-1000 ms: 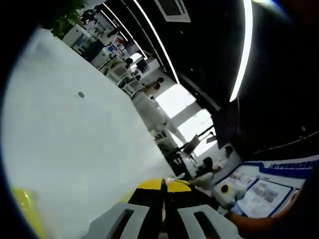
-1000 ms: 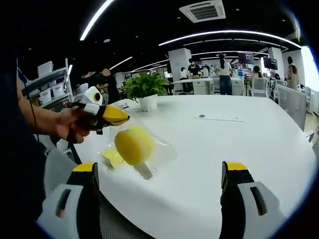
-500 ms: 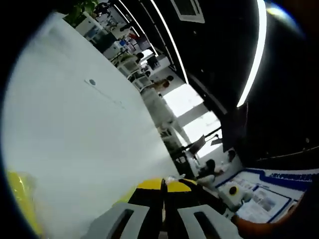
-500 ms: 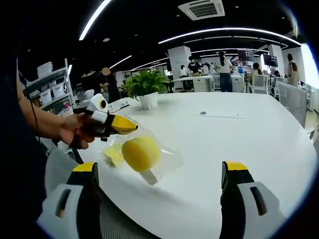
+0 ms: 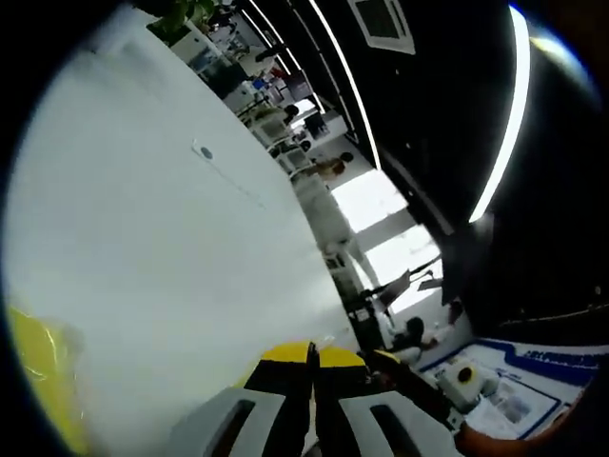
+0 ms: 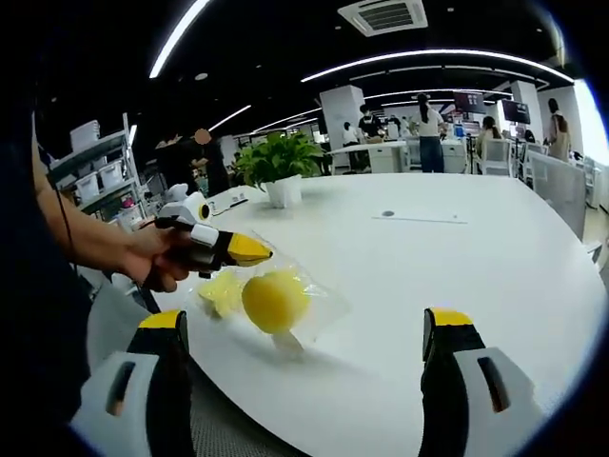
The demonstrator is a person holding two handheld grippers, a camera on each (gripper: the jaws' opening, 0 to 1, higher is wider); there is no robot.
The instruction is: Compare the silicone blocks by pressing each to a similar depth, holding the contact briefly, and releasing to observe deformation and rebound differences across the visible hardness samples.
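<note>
The left gripper [image 6: 249,251] is seen in the right gripper view with its yellow tips pinched together on the top edge of a clear bag [image 6: 314,303], so the bag is being held by its rim at the near left part of the white table [image 6: 457,276], probably so the samples inside are steadied for pressing. In the left gripper view the same jaws [image 5: 312,360] are pressed flat together with no gap, though what sits between them can't be made out there; just a smear of yellow [image 5: 38,371] shows at the lower left edge. The right gripper [image 6: 303,328] is held wide, nothing between its two jaws, hanging back at the near table edge with the bag framed between them, which reads like it's being lined up for a press and not yet in contact. As for the samples: a round yellow ball-like piece [image 6: 276,301] is sitting in the bag, smooth and matte, undented as far as can be told. A smaller, paler yellow chunk [image 6: 223,289] is tucked just left of it, touching or nearly so. The plastic is crinkled and glossy around both. A potted plant [image 6: 281,167] is parked at the far side, well apart.
</note>
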